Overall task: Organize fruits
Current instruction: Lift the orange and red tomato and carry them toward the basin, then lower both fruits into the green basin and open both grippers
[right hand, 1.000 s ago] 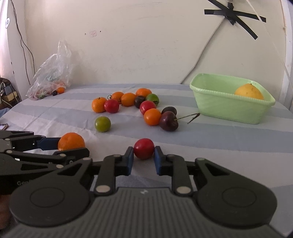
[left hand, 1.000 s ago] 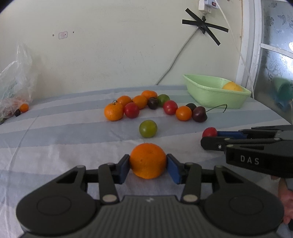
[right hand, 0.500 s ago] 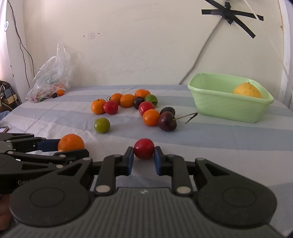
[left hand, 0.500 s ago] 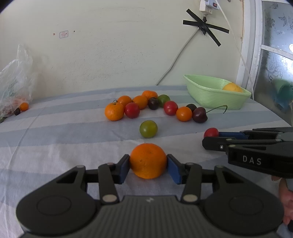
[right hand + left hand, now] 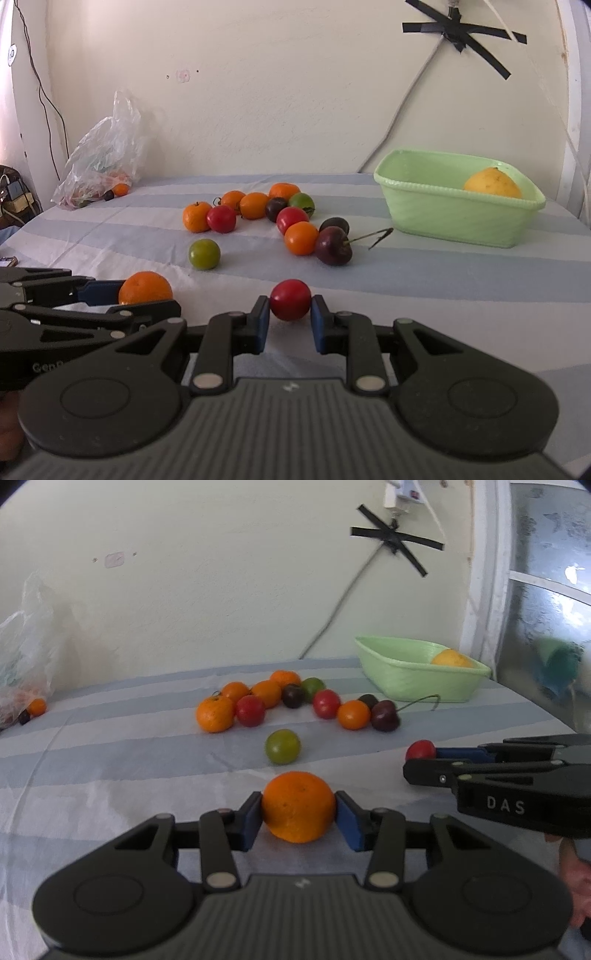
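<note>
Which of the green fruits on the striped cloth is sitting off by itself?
The round green fruit nearer the grippers lies alone on the cloth. The other green fruit is tucked into the far cluster, touching a dark one.

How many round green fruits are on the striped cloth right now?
2. One green fruit lies alone, nearer the grippers than the fruit cluster; the other green fruit sits at the cluster's far side. More may be hidden in the plastic bag.
</note>
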Demonstrator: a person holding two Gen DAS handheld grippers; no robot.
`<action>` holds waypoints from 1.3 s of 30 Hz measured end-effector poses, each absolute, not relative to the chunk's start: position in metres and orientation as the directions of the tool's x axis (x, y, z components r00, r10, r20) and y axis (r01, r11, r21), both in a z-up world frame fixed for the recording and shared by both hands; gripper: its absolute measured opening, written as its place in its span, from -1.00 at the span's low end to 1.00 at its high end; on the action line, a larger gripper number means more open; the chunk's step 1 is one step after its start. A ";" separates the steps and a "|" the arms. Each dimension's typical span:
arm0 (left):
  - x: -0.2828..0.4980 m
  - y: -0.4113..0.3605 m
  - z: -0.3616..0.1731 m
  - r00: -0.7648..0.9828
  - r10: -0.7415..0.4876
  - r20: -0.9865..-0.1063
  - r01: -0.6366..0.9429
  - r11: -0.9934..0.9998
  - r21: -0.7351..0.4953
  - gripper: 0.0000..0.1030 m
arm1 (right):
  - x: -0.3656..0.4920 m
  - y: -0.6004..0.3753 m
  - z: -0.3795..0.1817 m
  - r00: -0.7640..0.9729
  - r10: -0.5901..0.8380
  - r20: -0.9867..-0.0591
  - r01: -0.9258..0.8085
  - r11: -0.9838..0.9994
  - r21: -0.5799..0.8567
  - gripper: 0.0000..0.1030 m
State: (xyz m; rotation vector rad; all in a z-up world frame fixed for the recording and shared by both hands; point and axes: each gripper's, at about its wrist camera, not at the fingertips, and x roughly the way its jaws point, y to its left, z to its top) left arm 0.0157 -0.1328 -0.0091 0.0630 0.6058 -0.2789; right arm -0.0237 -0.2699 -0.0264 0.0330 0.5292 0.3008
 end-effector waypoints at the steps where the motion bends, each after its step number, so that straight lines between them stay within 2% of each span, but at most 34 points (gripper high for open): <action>1: 0.016 -0.135 -0.009 0.776 -0.259 -0.575 0.291 0.956 -0.039 -0.19 | -0.026 -0.273 -0.026 0.821 0.289 -0.491 -0.274 0.956 0.106 -0.49; 3: 0.019 -0.143 -0.007 0.746 -0.310 -0.589 0.330 0.941 -0.077 -0.19 | -0.033 -0.283 -0.023 0.828 0.283 -0.485 -0.267 0.958 0.103 -0.49; 8: 0.027 -0.183 -0.003 0.698 -0.387 -0.602 0.439 0.896 -0.068 -0.19 | -0.045 -0.312 -0.015 0.864 0.213 -0.457 -0.209 0.976 0.060 -0.49; 12: 0.036 -0.209 -0.006 0.664 -0.408 -0.627 0.484 0.873 -0.055 -0.19 | -0.042 -0.332 -0.021 0.849 0.187 -0.495 -0.178 0.982 0.066 -0.48; 15: 0.045 -0.216 0.003 0.655 -0.433 -0.619 0.504 0.861 -0.068 -0.19 | -0.036 -0.345 -0.024 0.829 0.216 -0.516 -0.178 0.976 0.122 -0.48; 23: 0.111 -0.241 0.056 0.710 -0.458 -0.534 0.478 0.871 -0.111 -0.19 | -0.008 -0.363 0.016 0.927 0.177 -0.330 -0.152 0.983 0.102 -0.48; 31: 0.201 -0.270 0.048 0.636 -0.468 -0.613 0.457 0.869 -0.190 -0.18 | 0.052 -0.373 0.002 0.933 0.153 -0.327 -0.134 0.988 0.081 -0.48; 39: 0.220 -0.283 0.028 0.608 -0.468 -0.642 0.454 0.868 -0.203 -0.15 | 0.066 -0.373 -0.011 0.927 0.145 -0.347 -0.129 0.989 0.069 -0.46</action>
